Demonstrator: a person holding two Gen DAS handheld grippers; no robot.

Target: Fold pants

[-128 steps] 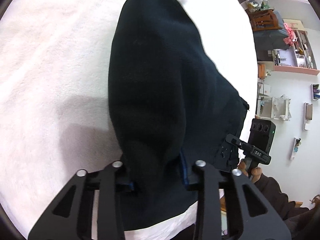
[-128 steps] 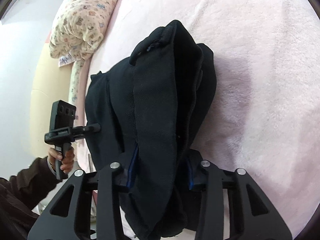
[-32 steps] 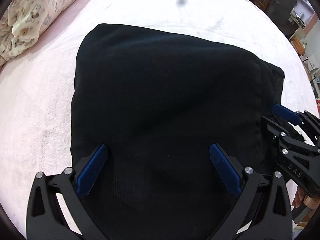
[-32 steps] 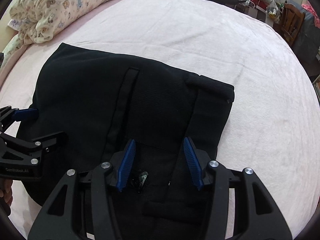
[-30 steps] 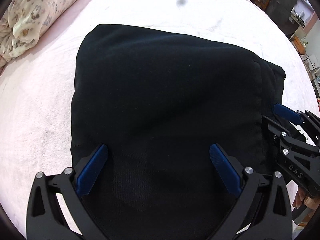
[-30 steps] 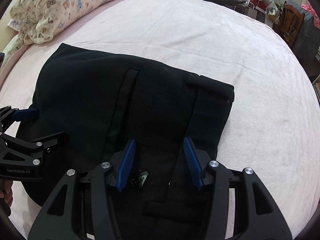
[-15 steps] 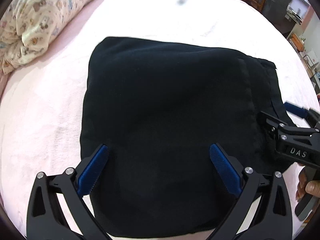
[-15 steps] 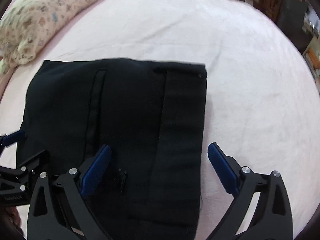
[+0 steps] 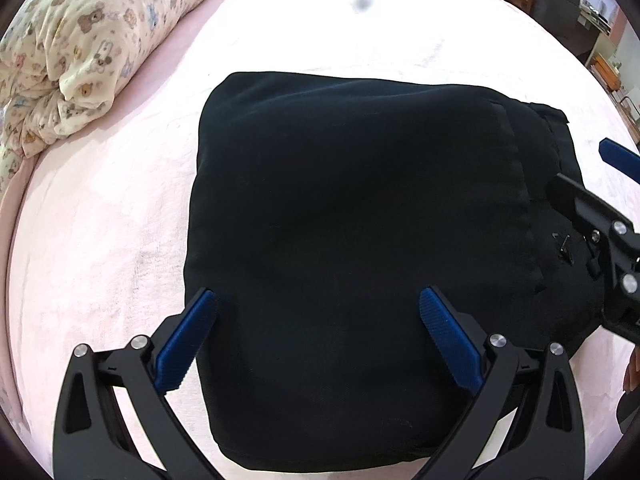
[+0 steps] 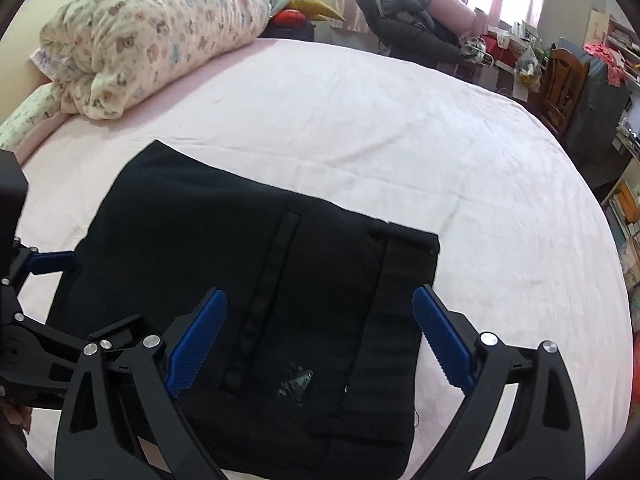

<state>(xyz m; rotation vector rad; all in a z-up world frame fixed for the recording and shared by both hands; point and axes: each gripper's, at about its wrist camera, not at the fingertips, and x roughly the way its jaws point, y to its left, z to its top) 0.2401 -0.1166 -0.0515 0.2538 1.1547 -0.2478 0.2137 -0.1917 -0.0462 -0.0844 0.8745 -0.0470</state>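
Note:
The black pants (image 9: 360, 220) lie folded into a flat, roughly square bundle on the pink bed sheet (image 9: 100, 220). In the right wrist view the pants (image 10: 240, 260) show a waistband and a small metal clasp near the front. My left gripper (image 9: 316, 294) hovers open over the bundle's near edge, holding nothing. My right gripper (image 10: 319, 293) stands wide over the waistband end; its jaws are closing slightly, and its pads do not press on the cloth below. One blue fingertip (image 9: 618, 160) of the right gripper shows at the left wrist view's right edge.
A rolled bear-print quilt (image 10: 152, 32) lies along the bed's far left. Beyond the bed stand a wooden chair (image 10: 560, 80), a pile of dark clothes (image 10: 400, 20) and cluttered shelves. Bare sheet (image 10: 500, 200) stretches right of and behind the pants.
Both grippers held the pants up several seconds ago; now the pants lie flat. Over the last second the right jaws spread wide and both grippers drew up and back.

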